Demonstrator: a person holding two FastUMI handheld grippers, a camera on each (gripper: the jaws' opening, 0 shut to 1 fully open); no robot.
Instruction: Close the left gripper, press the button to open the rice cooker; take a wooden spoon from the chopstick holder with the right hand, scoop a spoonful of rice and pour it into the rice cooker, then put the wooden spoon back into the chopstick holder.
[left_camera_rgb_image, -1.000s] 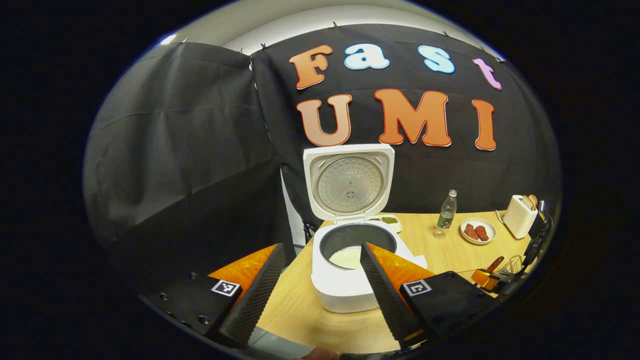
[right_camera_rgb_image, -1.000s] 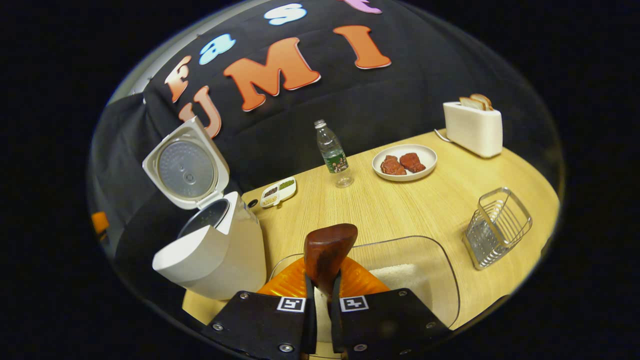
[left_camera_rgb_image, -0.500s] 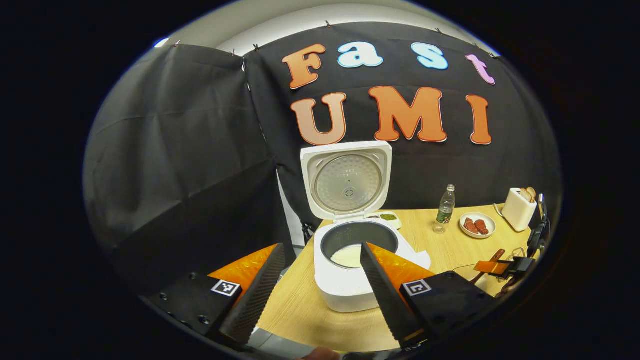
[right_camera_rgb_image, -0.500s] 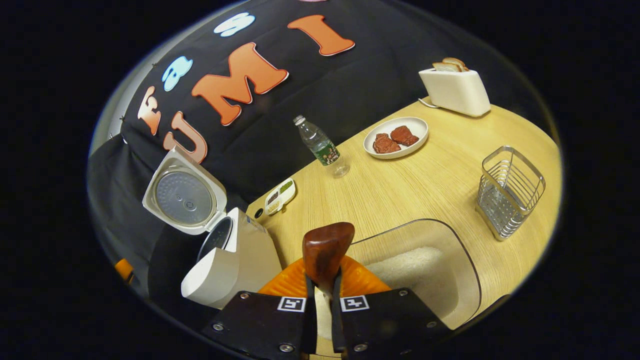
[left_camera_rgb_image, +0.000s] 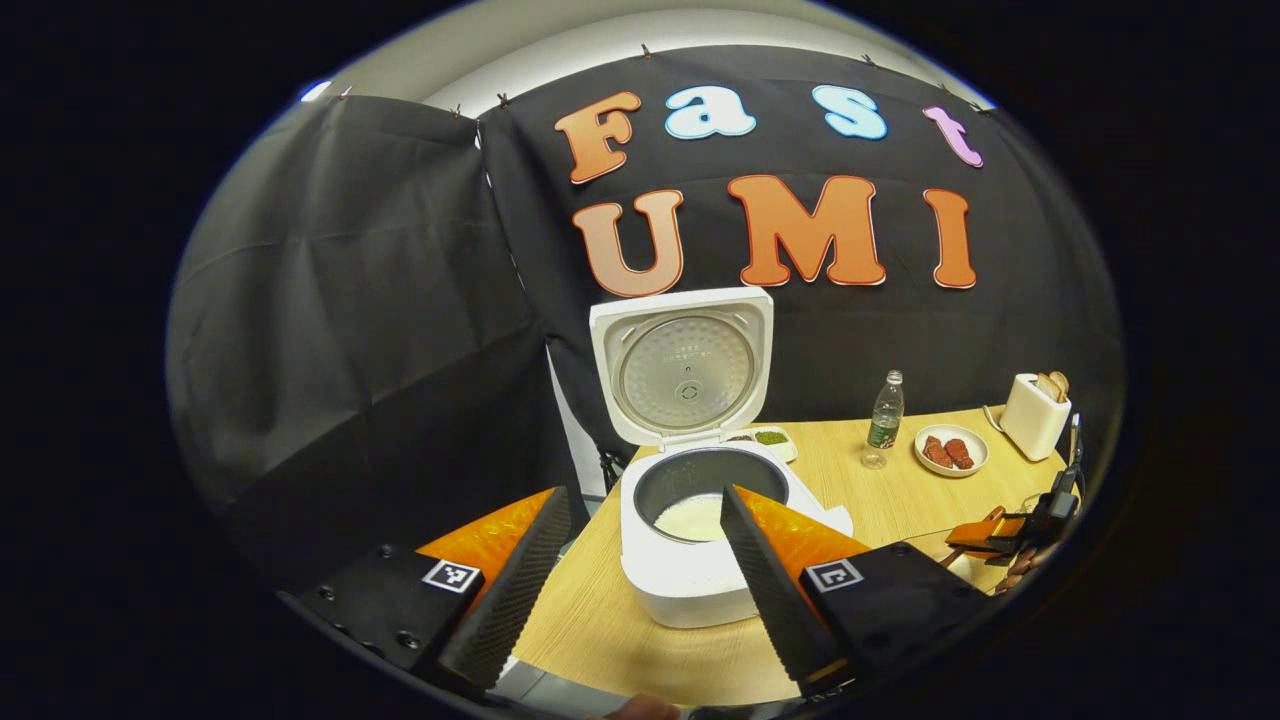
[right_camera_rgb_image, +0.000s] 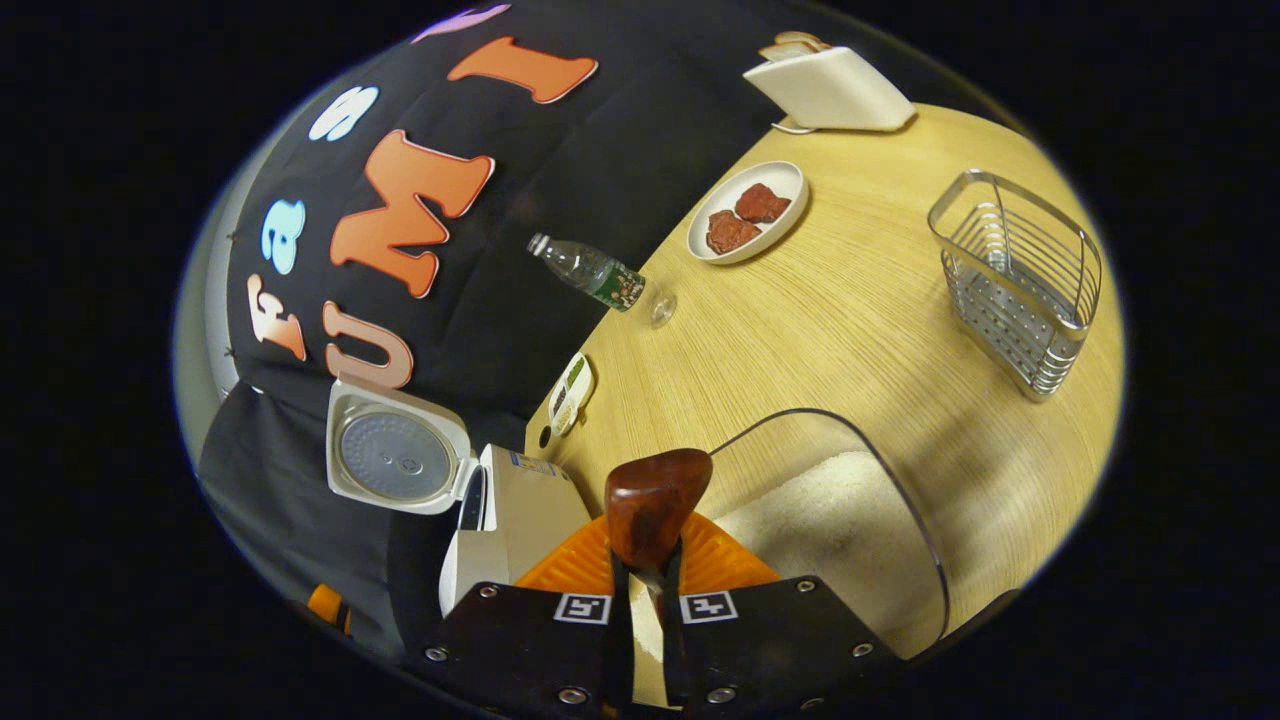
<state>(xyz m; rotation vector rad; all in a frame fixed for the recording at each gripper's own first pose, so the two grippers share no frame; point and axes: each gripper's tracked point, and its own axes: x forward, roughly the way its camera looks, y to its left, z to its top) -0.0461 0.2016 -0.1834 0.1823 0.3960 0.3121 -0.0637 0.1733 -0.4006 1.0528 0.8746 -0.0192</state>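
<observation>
We have the rice cooker standing open on the wooden table, its lid upright and some white rice already lying in the inner pot. Our left gripper hangs in front of it with its jaws spread wide and nothing between them. Our right gripper is clenched on the handle of the wooden spoon, both fingers pressing it, and the spoon's bowl pokes up just ahead of the fingertips, above the clear rice container with its bed of white grains. We cannot tell whether the bowl carries any rice. The wire chopstick holder stands well apart, farther along the table, near the plate of meat. We judge we are at the scooping stage, with the hand tilted sharply. The risks from here: a tilted spoon could shed grains onto the table on its way to the cooker; pushing the spoon hard into the light container might slide it; and a grip so near the handle's end could let the spoon twist between the fingers.
</observation>
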